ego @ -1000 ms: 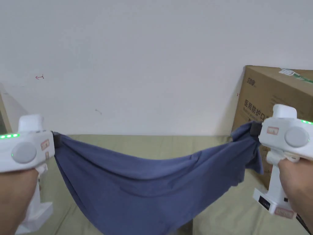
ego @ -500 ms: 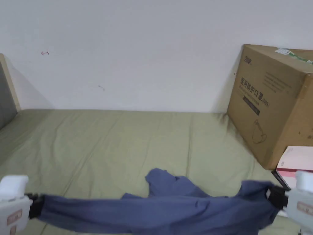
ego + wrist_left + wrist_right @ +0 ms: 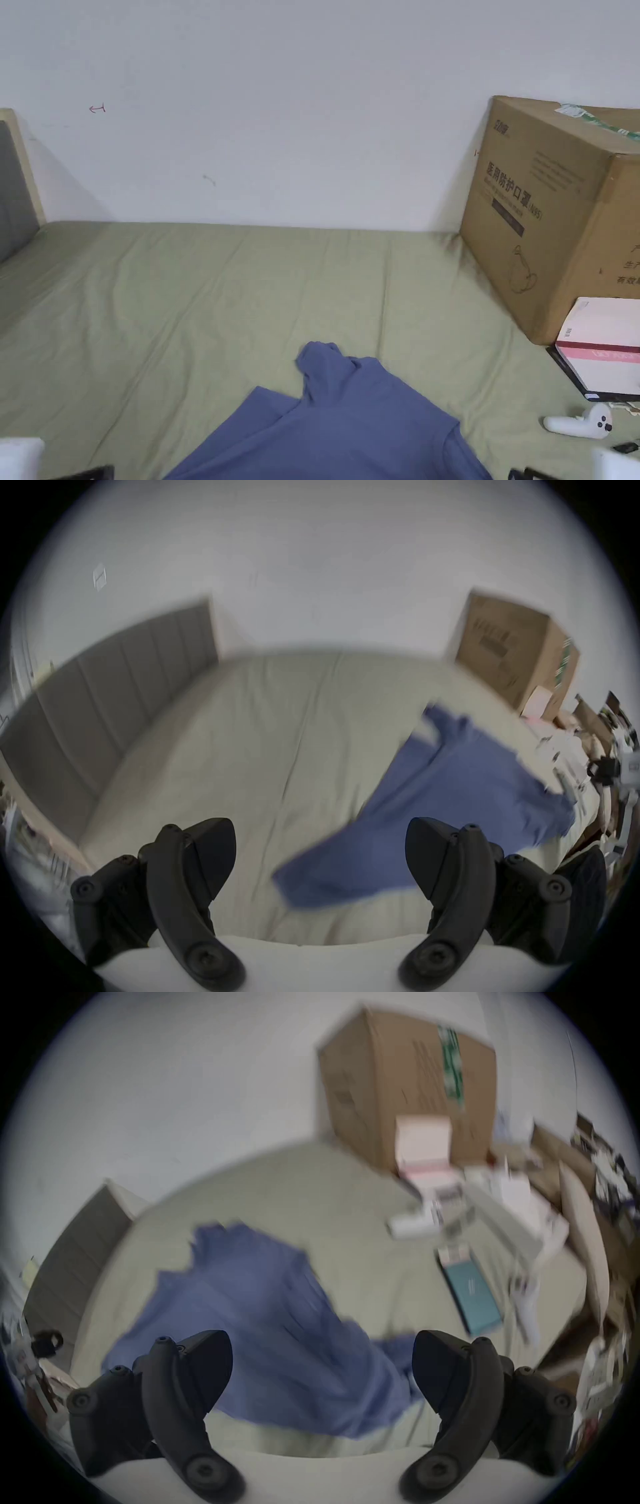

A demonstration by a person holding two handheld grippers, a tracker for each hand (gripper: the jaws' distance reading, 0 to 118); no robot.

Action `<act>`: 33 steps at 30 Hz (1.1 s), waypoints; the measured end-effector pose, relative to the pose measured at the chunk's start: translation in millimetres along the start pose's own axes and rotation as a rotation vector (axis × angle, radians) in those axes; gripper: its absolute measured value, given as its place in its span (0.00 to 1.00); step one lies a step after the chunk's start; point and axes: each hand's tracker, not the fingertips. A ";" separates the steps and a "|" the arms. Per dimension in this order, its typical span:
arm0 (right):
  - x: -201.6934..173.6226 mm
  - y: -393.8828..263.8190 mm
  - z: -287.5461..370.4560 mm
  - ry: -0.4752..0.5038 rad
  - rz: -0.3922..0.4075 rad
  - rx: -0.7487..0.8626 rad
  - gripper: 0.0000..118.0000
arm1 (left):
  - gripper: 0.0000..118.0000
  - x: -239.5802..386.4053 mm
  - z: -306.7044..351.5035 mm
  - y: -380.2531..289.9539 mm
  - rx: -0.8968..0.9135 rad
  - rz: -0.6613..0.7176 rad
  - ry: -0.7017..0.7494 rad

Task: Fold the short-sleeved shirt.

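Shirt [image 3: 340, 431] lies spread on the bed [image 3: 187, 300], lower centre of head view; both my left gripper [image 3: 320, 864] and right gripper [image 3: 322, 1369] gape empty, so next, seemingly (views blurred), I regrip an edge to fold.

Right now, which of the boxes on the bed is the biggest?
The brown cardboard box against the wall. It towers over the white-and-pink box lying flat in front of it, and over the teal box.
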 end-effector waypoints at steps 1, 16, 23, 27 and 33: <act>-17.8 10.0 23.4 0.041 0.034 0.100 0.90 | 0.89 13.2 15.3 9.4 0.105 -0.017 -0.016; -106.0 17.5 64.6 0.148 0.148 0.440 0.05 | 0.05 46.1 14.4 15.0 0.176 0.001 -0.015; -117.4 0.0 28.3 0.182 0.159 0.311 0.05 | 0.02 -26.6 -34.2 -45.8 -0.177 0.146 0.088; -128.1 -8.8 3.7 0.199 0.171 0.230 0.05 | 0.03 -52.5 -64.1 -80.0 -0.330 0.175 0.082; -146.9 -17.3 -26.2 0.208 0.208 0.135 0.05 | 0.98 -63.8 -96.2 -109.3 -0.400 0.196 0.089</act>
